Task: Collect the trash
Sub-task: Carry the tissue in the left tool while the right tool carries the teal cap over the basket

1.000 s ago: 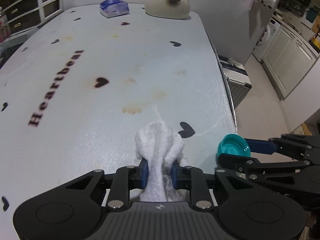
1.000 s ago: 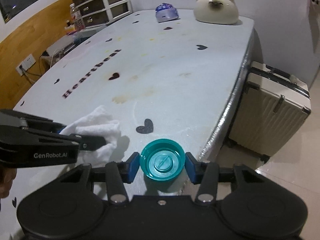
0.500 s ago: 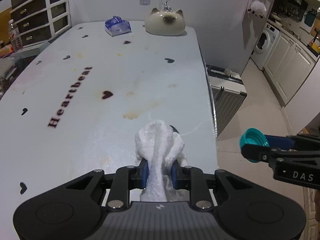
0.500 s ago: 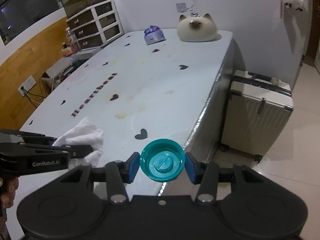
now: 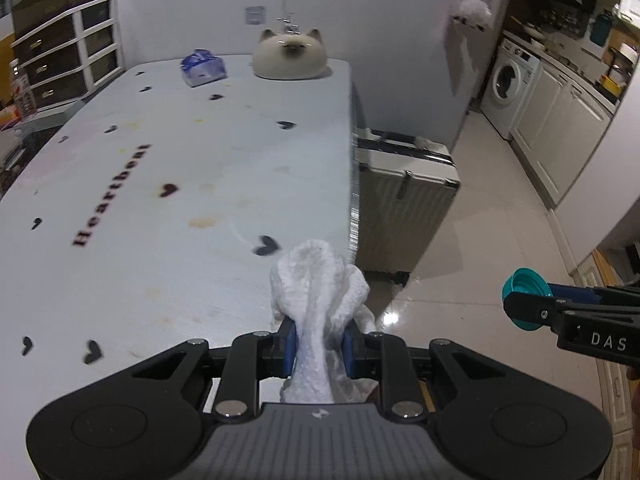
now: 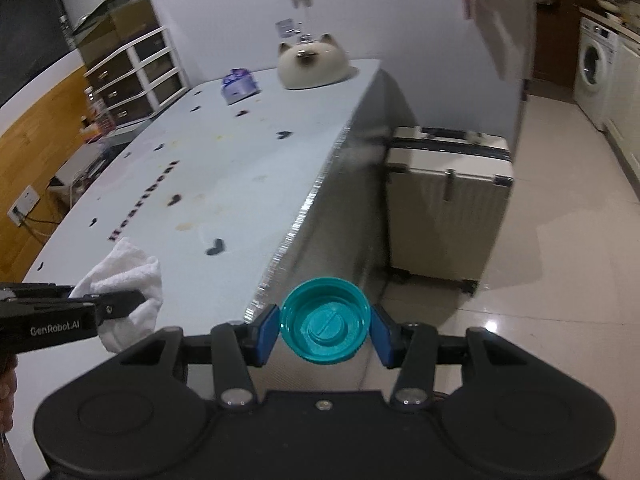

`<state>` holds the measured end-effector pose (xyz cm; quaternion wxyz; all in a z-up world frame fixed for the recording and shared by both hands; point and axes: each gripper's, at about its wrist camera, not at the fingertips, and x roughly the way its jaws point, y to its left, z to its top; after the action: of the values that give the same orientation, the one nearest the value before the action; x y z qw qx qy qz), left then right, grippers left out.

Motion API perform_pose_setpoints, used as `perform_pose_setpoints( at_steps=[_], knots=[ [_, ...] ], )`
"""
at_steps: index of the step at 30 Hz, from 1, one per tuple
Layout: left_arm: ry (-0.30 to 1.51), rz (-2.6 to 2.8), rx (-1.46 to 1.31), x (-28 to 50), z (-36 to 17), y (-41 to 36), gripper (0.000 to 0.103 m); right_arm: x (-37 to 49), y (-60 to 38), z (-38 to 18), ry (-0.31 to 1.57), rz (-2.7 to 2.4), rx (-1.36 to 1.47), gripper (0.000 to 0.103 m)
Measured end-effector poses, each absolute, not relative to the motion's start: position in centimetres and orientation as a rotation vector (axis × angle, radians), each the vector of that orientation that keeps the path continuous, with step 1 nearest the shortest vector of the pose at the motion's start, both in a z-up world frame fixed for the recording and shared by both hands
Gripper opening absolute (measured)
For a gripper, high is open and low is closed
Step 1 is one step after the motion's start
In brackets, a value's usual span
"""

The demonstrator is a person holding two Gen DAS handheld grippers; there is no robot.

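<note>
Left jaws [image 5: 319,346]: your left jaws are clamped on the white tissue wad [image 5: 316,280]; both blue pads press into its narrow middle, and its bunched head stands up past the tips.
Tissue wad, place: it is between your left jaws, in the air over the near edge of the tabletop [image 5: 160,208], touching nothing but the pads. From your right wrist view the same wad [image 6: 124,276] shows off to the left of your right jaws.
Right jaws [image 6: 325,330]: your right jaws grip the teal cap [image 6: 324,320] by its rim, 1 pad on each side, with its open side turned toward the camera.
Teal cap, place: it sits between your right jaws, past the tabletop's side edge, with the floor [image 6: 540,280] beyond it. In your left wrist view the cap [image 5: 526,300] is well to the right of your left jaws.
Ahead of the jaws: far along the tabletop stand a cat-shaped container [image 5: 290,58] and, just left of it, a blue tissue pack [image 5: 202,68]. The cloth carries dark heart prints, the word "Heartbeat" and brownish stains.
Right of the tabletop: a cream suitcase [image 6: 448,200] stands on the floor close to the tabletop's side.
Sharpness: both views are blurred.
</note>
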<state>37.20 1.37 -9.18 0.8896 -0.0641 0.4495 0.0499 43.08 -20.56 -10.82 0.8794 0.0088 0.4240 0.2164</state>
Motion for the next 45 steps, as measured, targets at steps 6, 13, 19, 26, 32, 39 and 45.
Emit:
perform_pose_setpoints(
  at_steps=[6,13,19,26,32,39,45],
  knots=[
    [0.969,0.079,-0.107,37.3,-10.7,-4.0,0.024,42.2,-26.3,-11.8,0.894,0.397,0.051,0.05],
    [1.028,0.027,-0.101,38.1,-13.8,-10.4,0.024,41.4,-33.6,-14.2,0.924,0.315,0.066,0.05],
    [1.089,-0.019,-0.106,39.2,-17.9,-14.7,0.024,41.2,-38.7,-17.8,0.978,0.246,0.068,0.05],
    [1.175,-0.035,-0.117,40.6,-24.8,-17.3,0.024,41.1,-42.2,-24.3,1.062,0.19,0.078,0.05],
    [1.238,-0.006,-0.126,41.2,-31.6,-17.3,0.024,40.8,-43.6,-30.4,1.105,0.176,0.121,0.05],
    [1.336,0.019,-0.147,41.4,-41.3,-17.2,0.024,40.7,-43.6,-39.2,1.172,0.191,0.144,0.05],
    [1.403,0.026,-0.209,42.0,-49.2,-17.4,0.024,41.3,-43.1,-45.5,1.216,0.181,0.179,0.05]
  ],
)
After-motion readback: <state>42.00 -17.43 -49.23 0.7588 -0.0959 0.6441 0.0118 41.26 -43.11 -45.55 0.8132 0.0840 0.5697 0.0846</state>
